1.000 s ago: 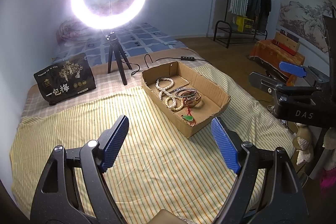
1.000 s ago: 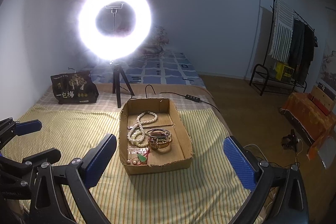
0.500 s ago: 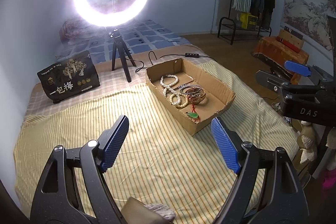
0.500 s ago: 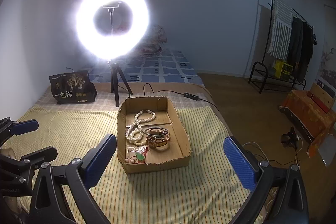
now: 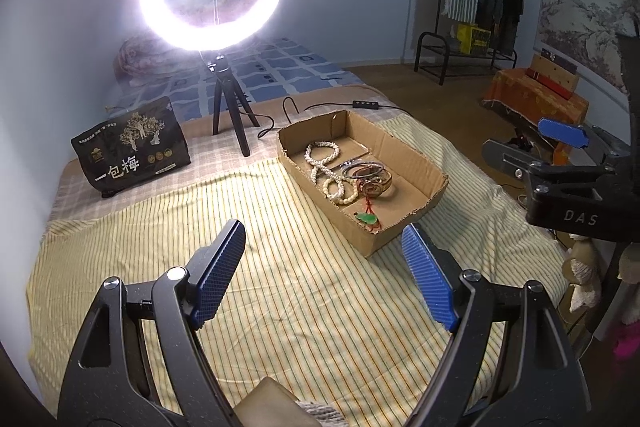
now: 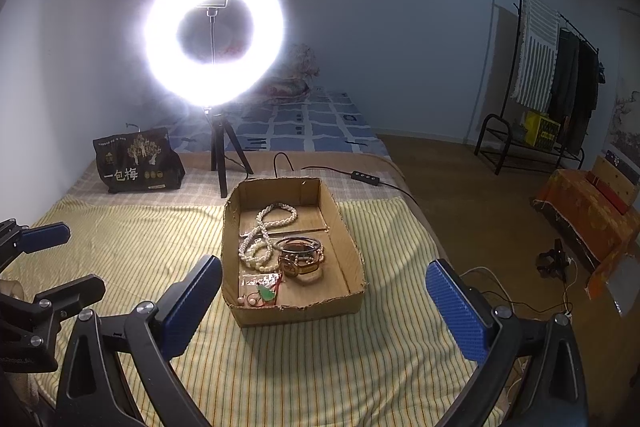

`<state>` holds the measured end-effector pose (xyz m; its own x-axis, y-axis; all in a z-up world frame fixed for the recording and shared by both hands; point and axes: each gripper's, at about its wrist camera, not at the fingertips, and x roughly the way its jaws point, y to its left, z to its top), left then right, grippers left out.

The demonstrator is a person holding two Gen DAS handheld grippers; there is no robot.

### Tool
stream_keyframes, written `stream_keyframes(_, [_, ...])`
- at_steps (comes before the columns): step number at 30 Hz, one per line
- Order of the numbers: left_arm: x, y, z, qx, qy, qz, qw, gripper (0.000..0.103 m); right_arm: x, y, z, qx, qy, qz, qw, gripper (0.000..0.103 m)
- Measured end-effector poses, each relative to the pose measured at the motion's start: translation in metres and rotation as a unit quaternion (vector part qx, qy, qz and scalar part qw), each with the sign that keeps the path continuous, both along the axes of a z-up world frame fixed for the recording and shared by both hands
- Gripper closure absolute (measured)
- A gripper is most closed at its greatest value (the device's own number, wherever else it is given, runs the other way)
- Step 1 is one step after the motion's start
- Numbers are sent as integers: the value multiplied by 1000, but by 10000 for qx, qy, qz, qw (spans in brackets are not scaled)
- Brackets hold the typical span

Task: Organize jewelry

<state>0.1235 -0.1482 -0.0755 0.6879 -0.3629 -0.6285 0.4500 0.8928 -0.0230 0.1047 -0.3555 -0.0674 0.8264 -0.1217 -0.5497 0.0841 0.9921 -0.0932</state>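
My left gripper point(image 5: 322, 281) and my right gripper point(image 6: 323, 305) both stand wide apart with nothing between the pads, above the striped bedspread point(image 6: 132, 243). The risk, I think: the pearl necklace point(image 6: 266, 227) lies partly against the bangles point(image 6: 301, 253), so lifting one may drag another. All the jewelry sits in the cardboard box point(image 6: 354, 255) near the bed's right edge, with a green pendant point(image 6: 267, 294) at its near corner.

Both grippers wide open — nothing held

Left gripper point(image 5: 324, 267) fills its view's lower frame; right gripper point(image 6: 324, 303) likewise, jaws spread, empty.
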Motion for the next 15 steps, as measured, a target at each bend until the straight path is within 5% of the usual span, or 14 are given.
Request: stream_keyframes(15, [9, 18, 0, -42, 68, 474, 9988, 20, 9, -25, -30, 86, 349, -351, 9987, 0])
